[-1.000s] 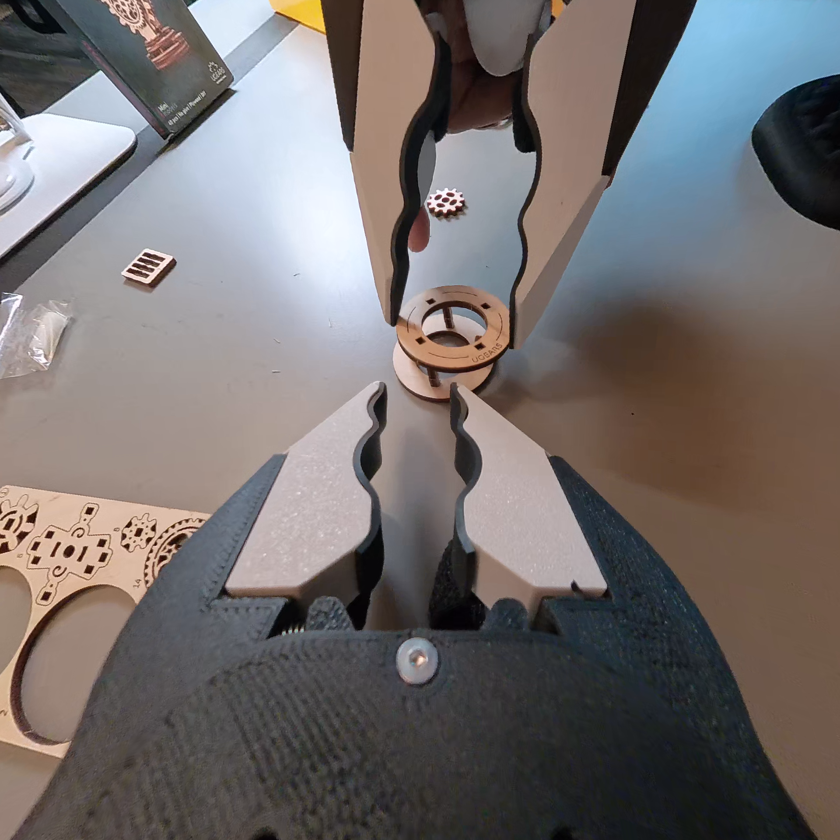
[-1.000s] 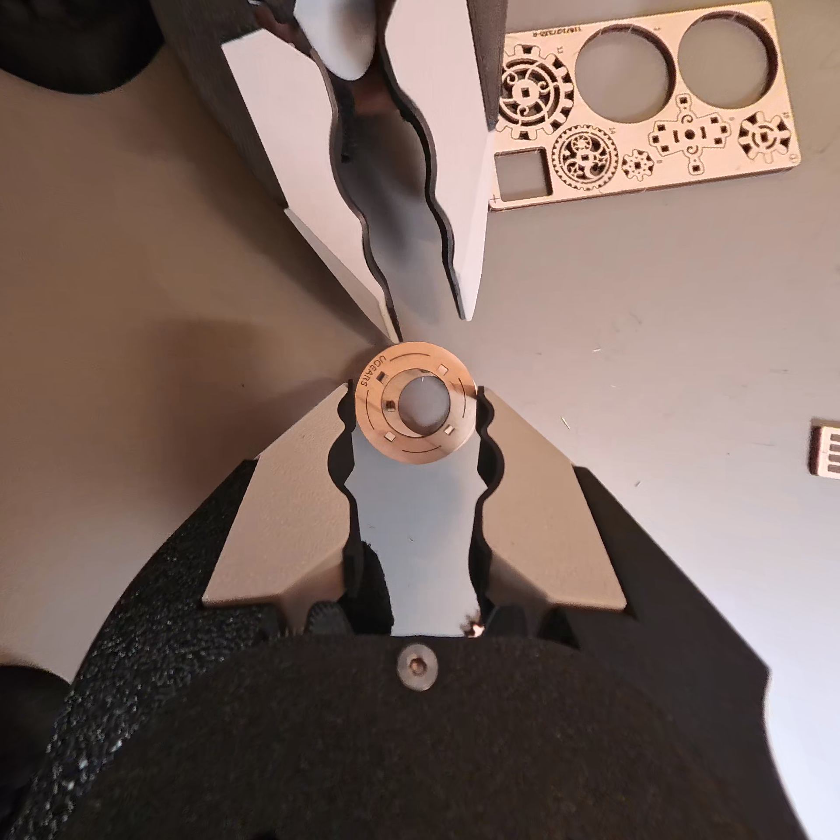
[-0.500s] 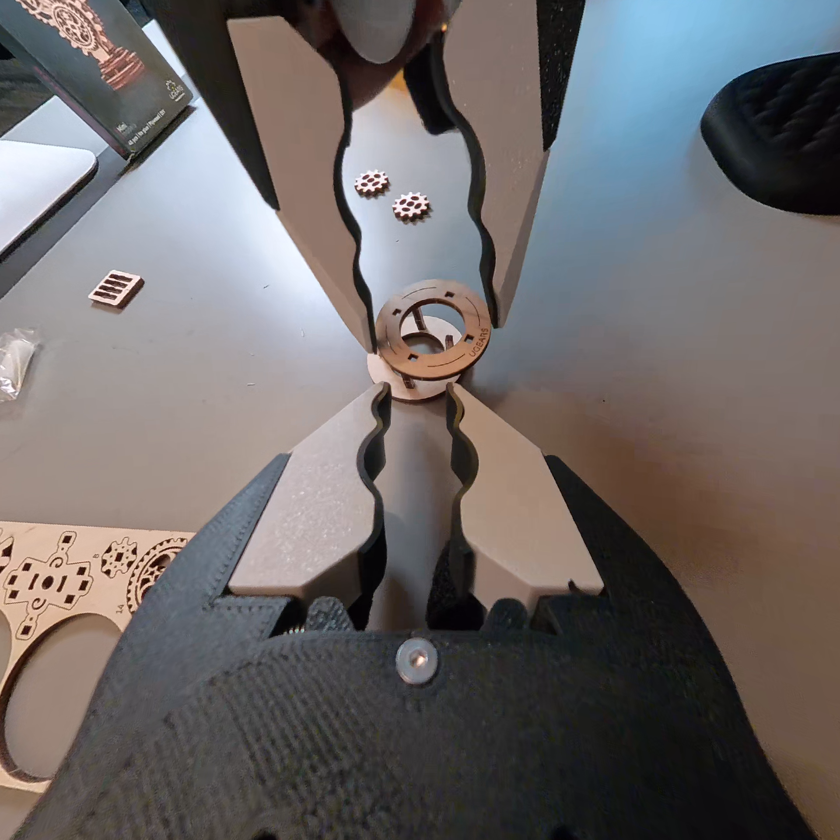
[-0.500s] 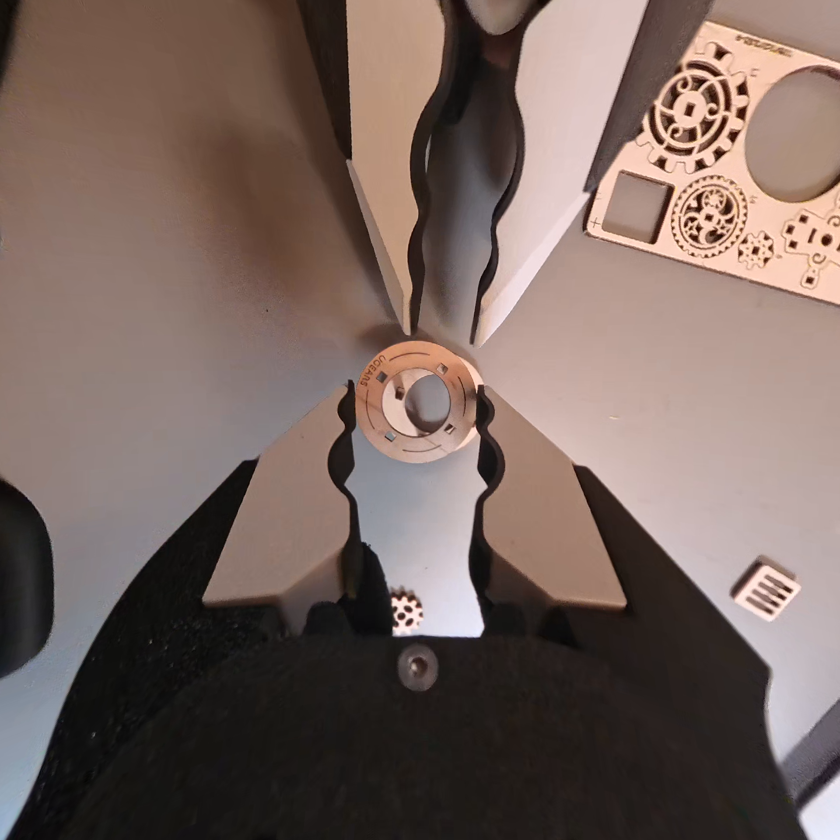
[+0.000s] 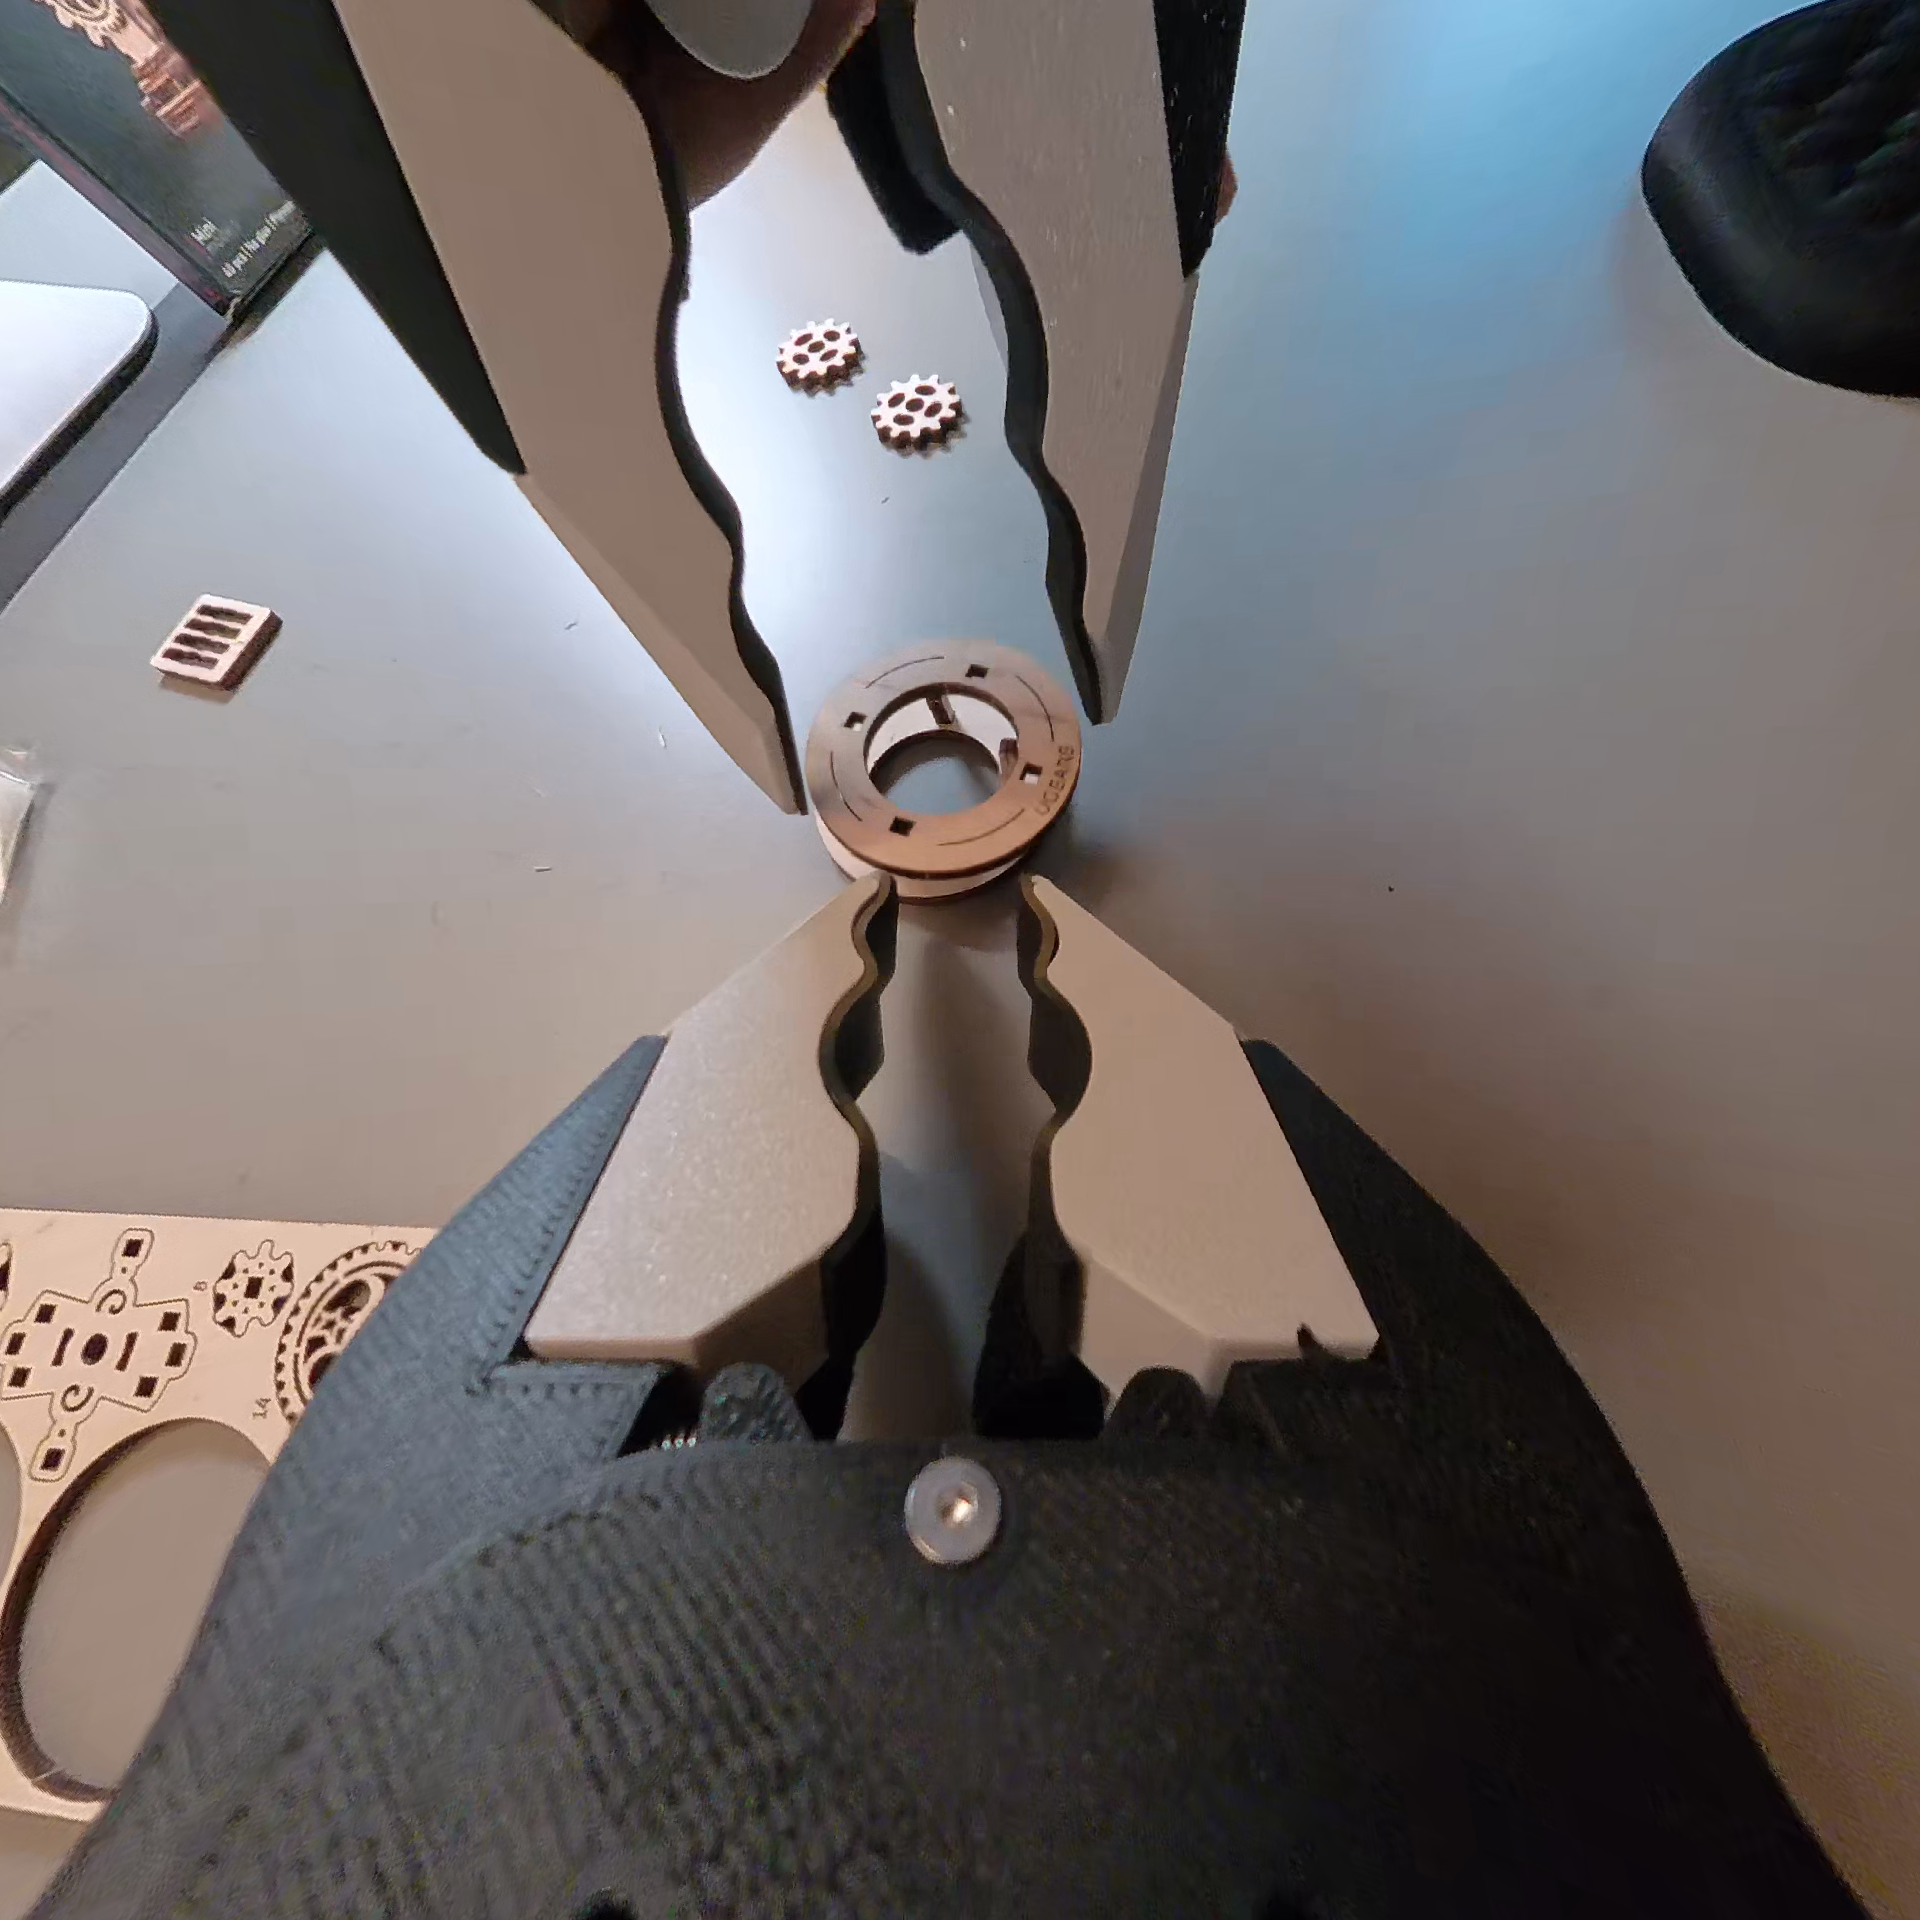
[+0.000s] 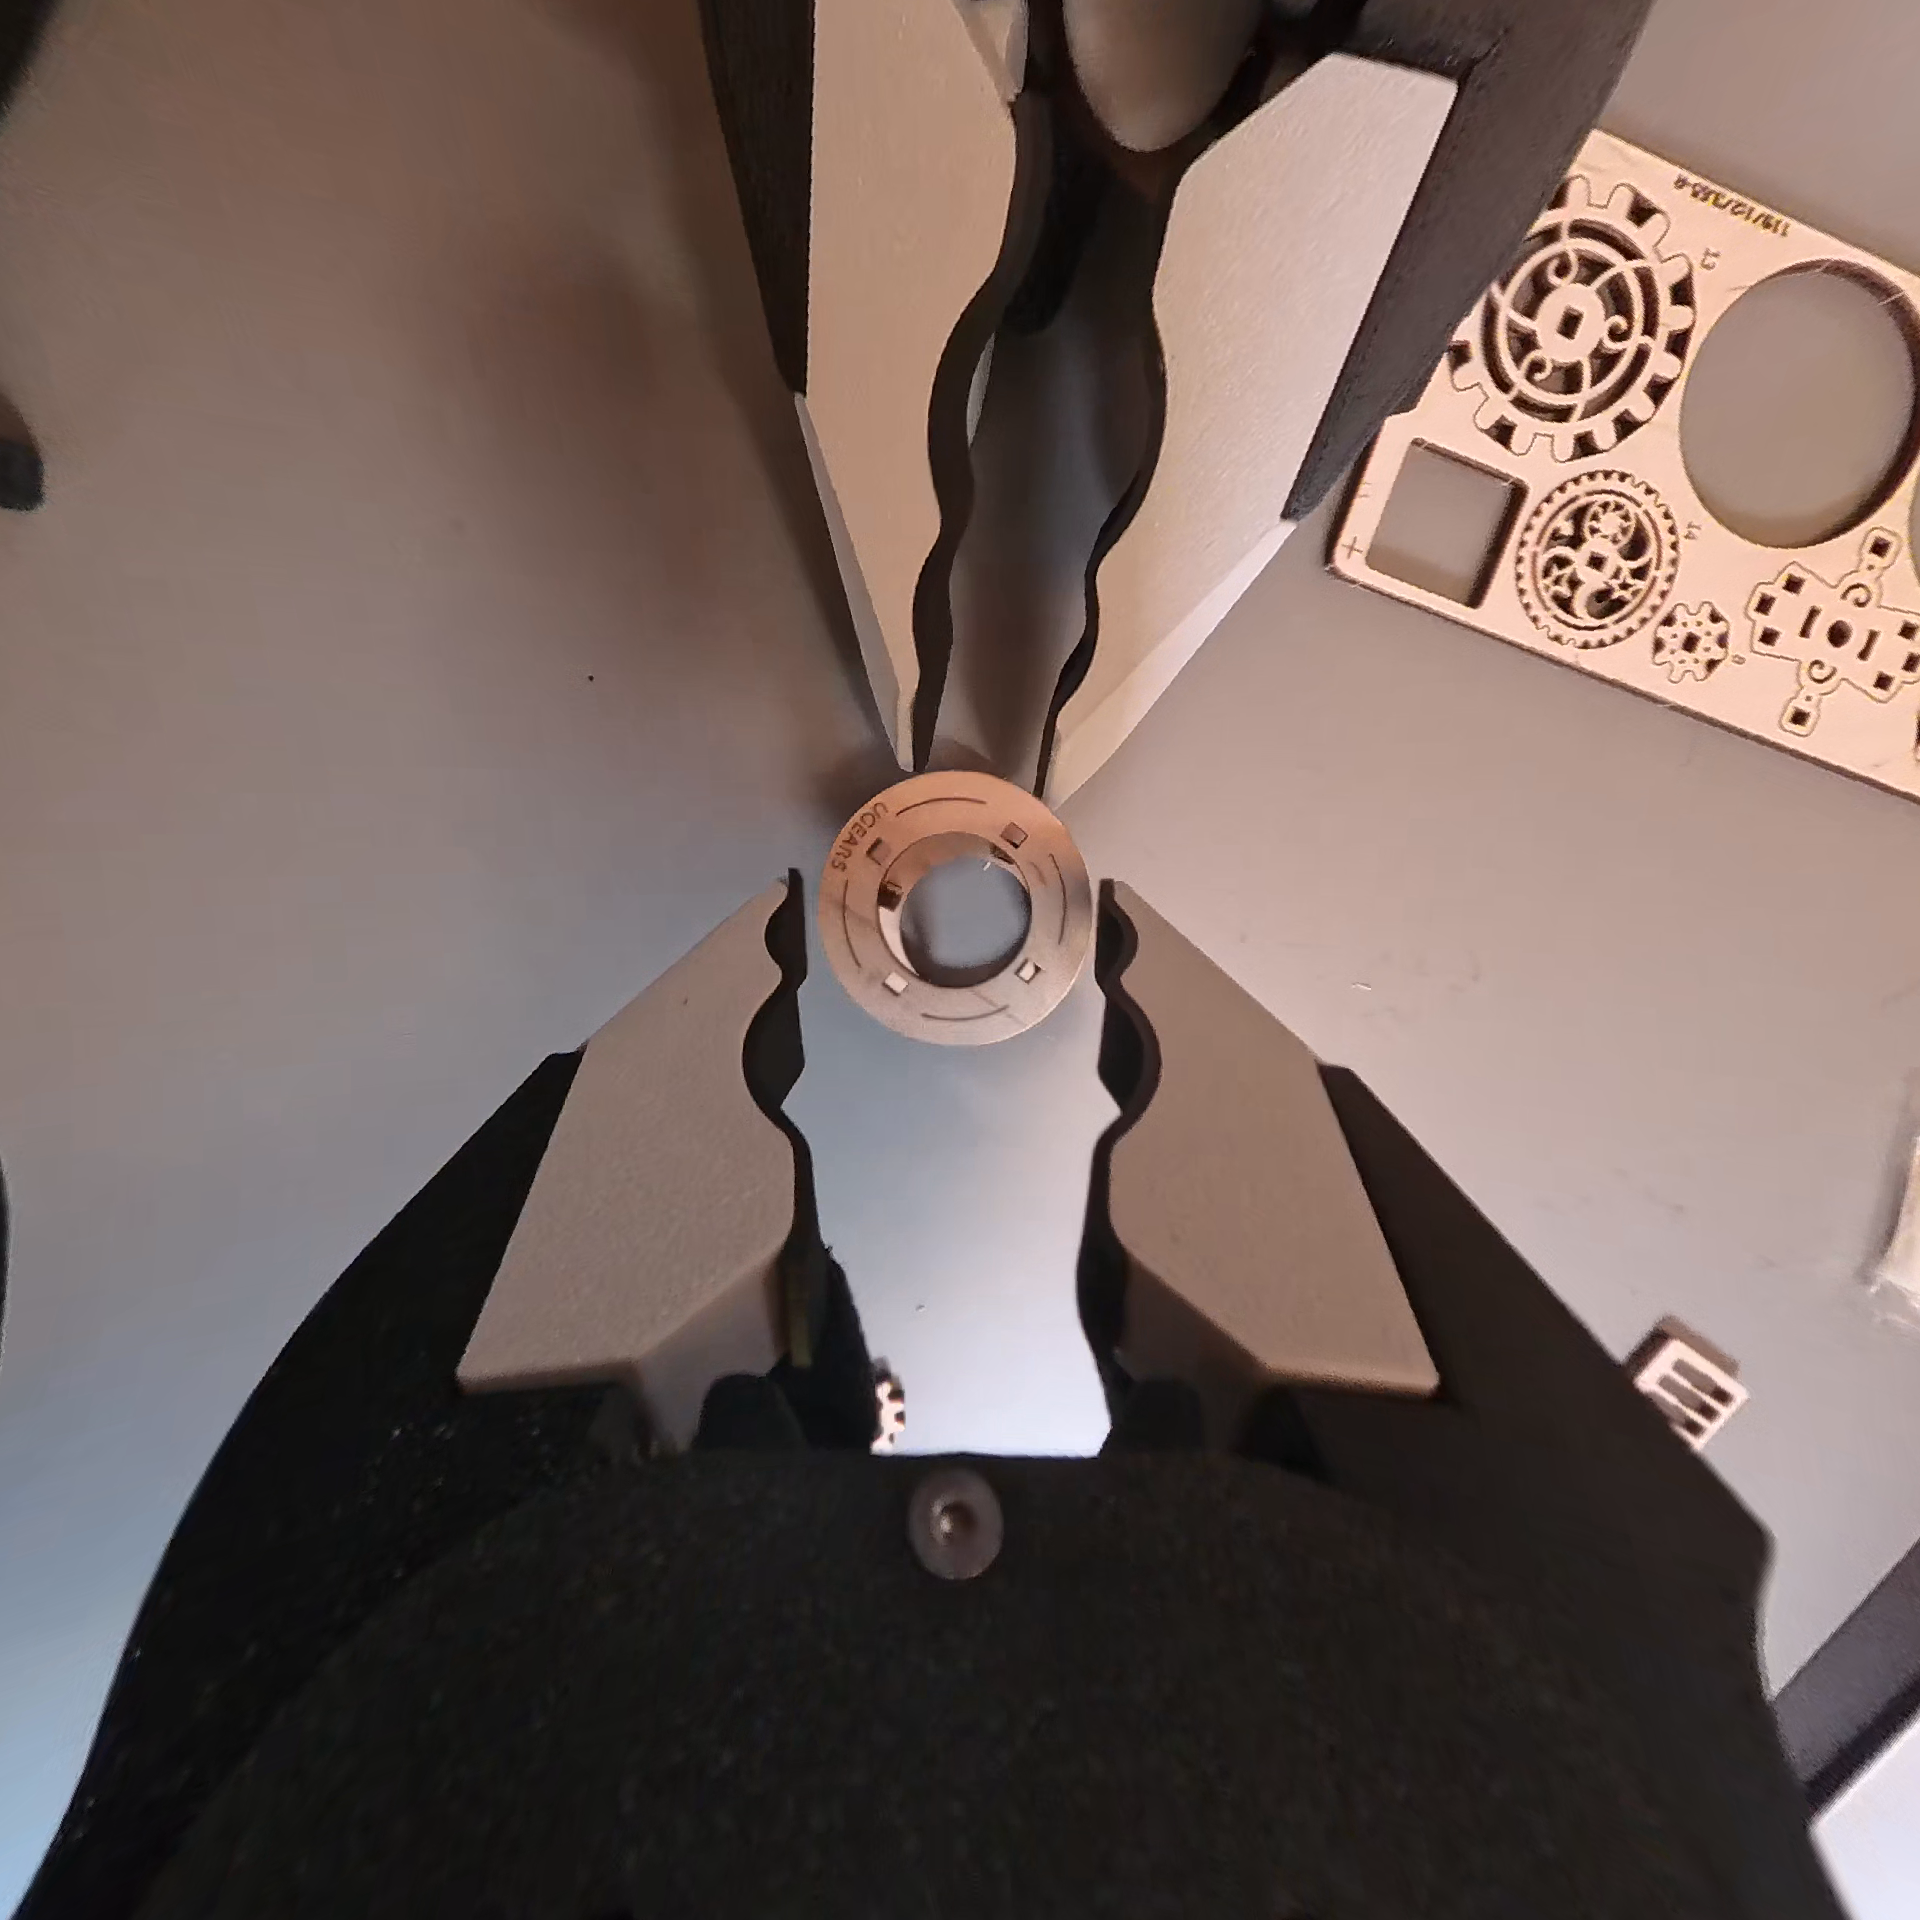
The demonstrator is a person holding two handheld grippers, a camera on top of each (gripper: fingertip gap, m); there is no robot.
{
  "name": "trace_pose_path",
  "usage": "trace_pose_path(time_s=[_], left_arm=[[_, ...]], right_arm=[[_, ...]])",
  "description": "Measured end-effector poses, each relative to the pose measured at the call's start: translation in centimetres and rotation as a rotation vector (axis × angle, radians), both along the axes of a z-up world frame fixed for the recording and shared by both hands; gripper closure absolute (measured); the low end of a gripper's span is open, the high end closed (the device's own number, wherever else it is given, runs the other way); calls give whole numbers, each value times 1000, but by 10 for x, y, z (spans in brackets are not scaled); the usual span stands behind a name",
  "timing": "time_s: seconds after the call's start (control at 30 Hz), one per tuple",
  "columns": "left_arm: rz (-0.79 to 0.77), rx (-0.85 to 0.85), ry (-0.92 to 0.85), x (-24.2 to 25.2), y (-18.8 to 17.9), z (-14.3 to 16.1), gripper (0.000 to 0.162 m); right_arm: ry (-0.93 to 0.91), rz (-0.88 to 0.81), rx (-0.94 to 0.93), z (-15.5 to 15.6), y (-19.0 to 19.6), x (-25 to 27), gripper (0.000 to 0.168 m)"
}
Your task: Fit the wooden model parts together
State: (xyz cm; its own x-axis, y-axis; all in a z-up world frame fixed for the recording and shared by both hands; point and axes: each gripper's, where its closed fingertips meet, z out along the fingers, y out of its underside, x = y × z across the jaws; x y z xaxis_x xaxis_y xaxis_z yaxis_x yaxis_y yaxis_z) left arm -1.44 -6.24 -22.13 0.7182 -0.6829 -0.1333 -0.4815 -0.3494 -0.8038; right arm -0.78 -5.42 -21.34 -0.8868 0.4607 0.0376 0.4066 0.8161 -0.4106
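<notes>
Well, from my left wrist view, the parts sheet (image 5: 135, 1351) lies at the table's (image 5: 1455, 831) left edge nearest me, with a small slotted wooden piece (image 5: 216, 641) farther along that side. My left gripper (image 5: 954, 896) has its jaws a little apart, tips just at the near rim of the wooden ring assembly (image 5: 943, 774), gripping nothing. That assembly, two stacked rings on short posts, sits flat mid-table. My right gripper (image 5: 940, 764) comes in from the far side, jaws spread, one tip on each side of the rings; the right wrist view shows gaps on both sides (image 6: 948, 899). Beyond lie two small gears (image 5: 871, 387), and a black padded object (image 5: 1797, 177) sits toward the far right corner.
</notes>
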Motion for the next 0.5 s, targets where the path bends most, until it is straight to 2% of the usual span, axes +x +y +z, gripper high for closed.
trace_pose_path(time_s=[0.17,0.27,0.37,0.5], left_arm=[[-18,15,8,5,0,1,141],[-10,15,22,4,1,-1,141],[-7,21,23,4,1,0,142],[0,13,1,3,1,1,143]], right_arm=[[15,-27,12,-2,3,1,106],[11,-104,15,1,10,0,101],[73,-257,-68,8,11,3,106],[173,-568,-197,5,17,17,122]])
